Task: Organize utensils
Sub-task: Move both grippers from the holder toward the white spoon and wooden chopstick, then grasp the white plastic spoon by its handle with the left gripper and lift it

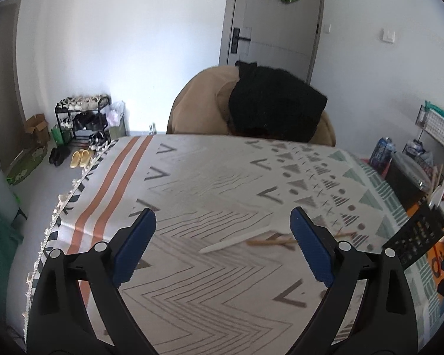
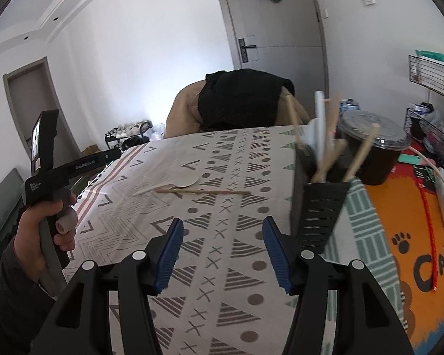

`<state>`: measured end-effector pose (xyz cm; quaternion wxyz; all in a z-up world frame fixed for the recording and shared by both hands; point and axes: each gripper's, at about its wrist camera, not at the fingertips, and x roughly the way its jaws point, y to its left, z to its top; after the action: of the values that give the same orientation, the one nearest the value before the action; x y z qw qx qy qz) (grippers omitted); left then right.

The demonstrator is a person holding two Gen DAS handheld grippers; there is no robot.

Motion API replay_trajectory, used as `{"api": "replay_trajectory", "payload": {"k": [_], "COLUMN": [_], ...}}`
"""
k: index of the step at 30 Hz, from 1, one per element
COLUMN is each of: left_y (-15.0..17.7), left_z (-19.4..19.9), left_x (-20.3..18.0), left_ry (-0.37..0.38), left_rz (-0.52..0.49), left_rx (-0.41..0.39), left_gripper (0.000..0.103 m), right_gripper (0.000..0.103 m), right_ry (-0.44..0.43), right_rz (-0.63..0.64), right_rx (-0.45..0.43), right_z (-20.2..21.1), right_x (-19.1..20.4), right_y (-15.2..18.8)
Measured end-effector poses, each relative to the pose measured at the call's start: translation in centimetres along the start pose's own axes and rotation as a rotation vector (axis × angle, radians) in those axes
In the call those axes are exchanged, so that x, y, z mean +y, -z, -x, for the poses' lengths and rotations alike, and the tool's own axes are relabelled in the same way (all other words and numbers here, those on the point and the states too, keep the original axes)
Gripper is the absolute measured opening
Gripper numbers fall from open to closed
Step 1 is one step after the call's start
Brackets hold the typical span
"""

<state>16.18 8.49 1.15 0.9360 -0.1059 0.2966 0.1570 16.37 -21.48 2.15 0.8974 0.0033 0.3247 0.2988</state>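
Blue ribbed pads on both tools, so here's the layout; the left gripper (image 1: 223, 242) hangs over the patterned tablecloth (image 1: 192, 183) with its jaws spread wide and nothing between them; the right gripper (image 2: 222, 251) is the same deal, jaws well apart, nothing held, hovering low over the cloth.

The loose utensils sit out in the middle of the table; there's a white plastic spoon (image 2: 174, 182) lying flat with its round bowl toward the far side, and a pair of wooden chopsticks (image 2: 204, 191) lying just beside its handle, touching or crossing it, hard to say which; from the left wrist view they're a bit blurred, ahead of the right pad.

The black slotted utensil holder (image 2: 319, 207) stands on the right part of the table, near the right gripper's right finger; it already has several wooden chopsticks and a white spoon standing up in it; behind it is a dark lidded container (image 2: 373, 148).

You can see the left hand (image 2: 44, 224) gripping its tool's handle at the left edge of the right wrist view.
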Motion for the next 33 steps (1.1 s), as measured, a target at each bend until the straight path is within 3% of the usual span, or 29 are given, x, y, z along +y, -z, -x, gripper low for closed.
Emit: {"api": "replay_trajectory", "payload": {"k": [7, 23, 33], "left_y": [1.0, 2.0, 2.3], "left_z": [-2.2, -8.6, -12.0], "left_x": [0.5, -4.8, -5.9], "left_ry": [0.016, 0.033, 0.058], "left_rz": [-0.053, -0.267, -0.337], "left_rx": [0.085, 0.209, 0.273], "left_gripper": [0.08, 0.065, 0.059], "right_gripper": [0.058, 0.073, 0.075], "right_ry": [-0.018, 0.046, 0.045], "right_rz": [0.027, 0.057, 0.042], "right_rx": [0.03, 0.099, 0.133], "right_z": [-2.4, -6.5, -8.8], "right_x": [1.6, 2.7, 2.1], "right_y": [-0.2, -0.7, -0.6]}}
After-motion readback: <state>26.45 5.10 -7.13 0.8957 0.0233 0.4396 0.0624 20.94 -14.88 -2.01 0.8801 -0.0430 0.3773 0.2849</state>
